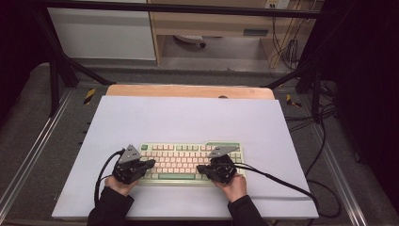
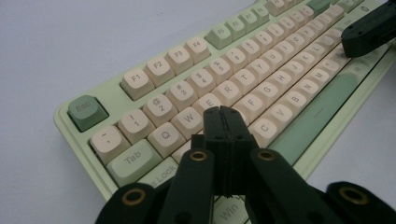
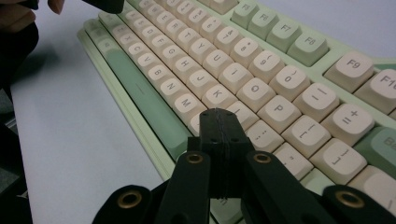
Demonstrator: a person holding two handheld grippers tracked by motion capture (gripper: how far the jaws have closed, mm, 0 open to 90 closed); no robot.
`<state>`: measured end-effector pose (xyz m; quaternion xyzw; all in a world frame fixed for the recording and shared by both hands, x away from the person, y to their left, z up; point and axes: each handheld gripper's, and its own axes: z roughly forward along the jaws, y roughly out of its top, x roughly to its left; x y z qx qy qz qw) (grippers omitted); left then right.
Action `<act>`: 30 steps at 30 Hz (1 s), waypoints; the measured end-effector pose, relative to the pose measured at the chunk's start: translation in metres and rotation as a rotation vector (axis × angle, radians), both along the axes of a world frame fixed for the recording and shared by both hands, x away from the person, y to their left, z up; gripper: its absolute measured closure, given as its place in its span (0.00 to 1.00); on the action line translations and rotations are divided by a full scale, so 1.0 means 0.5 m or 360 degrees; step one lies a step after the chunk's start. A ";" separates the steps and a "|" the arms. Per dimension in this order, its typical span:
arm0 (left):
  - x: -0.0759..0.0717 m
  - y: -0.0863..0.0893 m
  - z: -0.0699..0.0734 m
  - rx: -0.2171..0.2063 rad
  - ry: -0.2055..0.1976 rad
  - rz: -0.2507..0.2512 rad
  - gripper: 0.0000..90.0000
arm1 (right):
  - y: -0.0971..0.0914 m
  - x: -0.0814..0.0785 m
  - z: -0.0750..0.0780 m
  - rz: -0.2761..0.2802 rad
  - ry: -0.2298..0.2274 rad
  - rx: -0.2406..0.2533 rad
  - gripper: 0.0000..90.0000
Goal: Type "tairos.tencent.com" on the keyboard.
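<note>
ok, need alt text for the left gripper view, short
The left tongs, jaws shut together, hover over the left half of a pale green keyboard with cream keys, tips above the keys just under W and E. The keyboard lies on a white table surface, and the tip of the right tongs shows over the far keys at upper right.
</note>
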<state>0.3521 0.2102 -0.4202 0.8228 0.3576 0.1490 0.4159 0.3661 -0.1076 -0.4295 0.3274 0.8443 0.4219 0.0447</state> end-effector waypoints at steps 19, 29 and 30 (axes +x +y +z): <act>0.000 -0.001 -0.001 0.0009 0.0003 -0.0005 1.00 | -0.003 -0.003 0.003 -0.0007 -0.0019 -0.0022 1.00; -0.001 -0.002 0.000 0.0004 0.0000 -0.0009 1.00 | -0.018 -0.006 0.022 -0.0021 -0.0073 -0.0026 1.00; -0.001 -0.002 0.001 0.0005 -0.0001 -0.0010 1.00 | -0.019 -0.006 0.023 -0.0023 -0.0069 -0.0024 1.00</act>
